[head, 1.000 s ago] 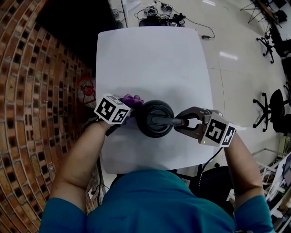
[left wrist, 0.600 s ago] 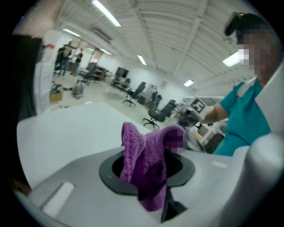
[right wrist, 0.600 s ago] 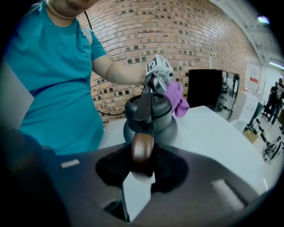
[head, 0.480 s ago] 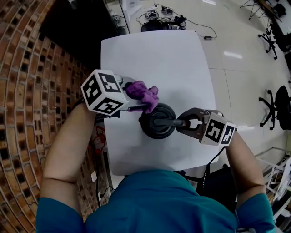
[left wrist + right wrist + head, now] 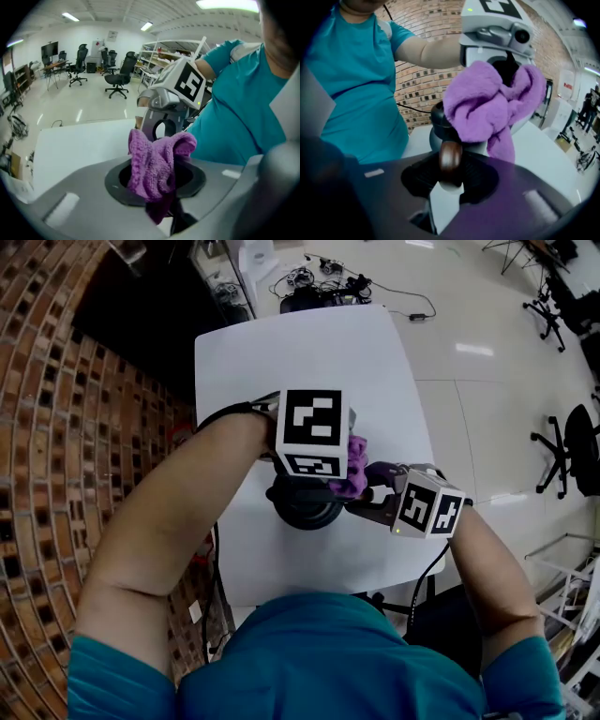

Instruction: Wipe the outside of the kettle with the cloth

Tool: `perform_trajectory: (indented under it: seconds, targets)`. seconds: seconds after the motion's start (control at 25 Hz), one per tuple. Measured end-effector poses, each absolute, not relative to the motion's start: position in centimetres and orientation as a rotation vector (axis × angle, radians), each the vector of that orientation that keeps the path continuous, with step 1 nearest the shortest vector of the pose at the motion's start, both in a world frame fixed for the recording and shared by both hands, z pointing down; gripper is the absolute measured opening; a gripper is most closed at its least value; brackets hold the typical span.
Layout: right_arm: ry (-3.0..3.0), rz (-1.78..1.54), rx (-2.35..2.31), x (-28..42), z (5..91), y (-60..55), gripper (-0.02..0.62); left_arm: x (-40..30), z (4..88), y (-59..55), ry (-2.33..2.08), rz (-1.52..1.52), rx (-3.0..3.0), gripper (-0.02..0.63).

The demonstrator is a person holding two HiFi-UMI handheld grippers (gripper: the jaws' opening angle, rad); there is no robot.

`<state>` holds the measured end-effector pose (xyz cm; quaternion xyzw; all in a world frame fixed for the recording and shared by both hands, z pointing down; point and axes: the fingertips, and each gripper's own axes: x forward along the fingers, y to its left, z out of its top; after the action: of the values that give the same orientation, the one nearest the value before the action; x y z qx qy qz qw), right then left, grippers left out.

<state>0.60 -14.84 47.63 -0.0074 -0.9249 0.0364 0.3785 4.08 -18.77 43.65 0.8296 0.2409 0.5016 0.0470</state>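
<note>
Dark kettle and purple cloth at a white table.
The kettle (image 5: 302, 507), round and dark grey, stands upright on the table (image 5: 309, 362), its handle (image 5: 450, 159) clamped by the right gripper (image 5: 370, 505). The fluffy cloth (image 5: 355, 465), bunched in the left gripper (image 5: 161, 197), hangs over the kettle's handle side; contact is unclear.

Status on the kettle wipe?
Left gripper shut on purple cloth, above kettle handle. Right gripper shut on that handle. Kettle on white table.
</note>
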Motion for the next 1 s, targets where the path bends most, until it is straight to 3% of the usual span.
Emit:
perform_trajectory:
  seconds: [0.28, 0.48, 1.0]
  targets:
    - [-2.391, 0.108, -0.024, 0.8, 47.8, -14.4, 0.093, 3.7, 42.7, -16.5, 0.647, 1.877, 2.645, 0.120]
    - [-2.385, 0.120, -0.008, 0.7, 47.9, -14.5, 0.092, 3.4, 42.3, -14.8, 0.540, 1.899, 2.736, 0.121]
    - [-2.380, 0.123, -0.003, 0.7, 47.9, -14.7, 0.092, -5.6, 41.7, -12.8, -0.104, 1.215, 2.744, 0.121]
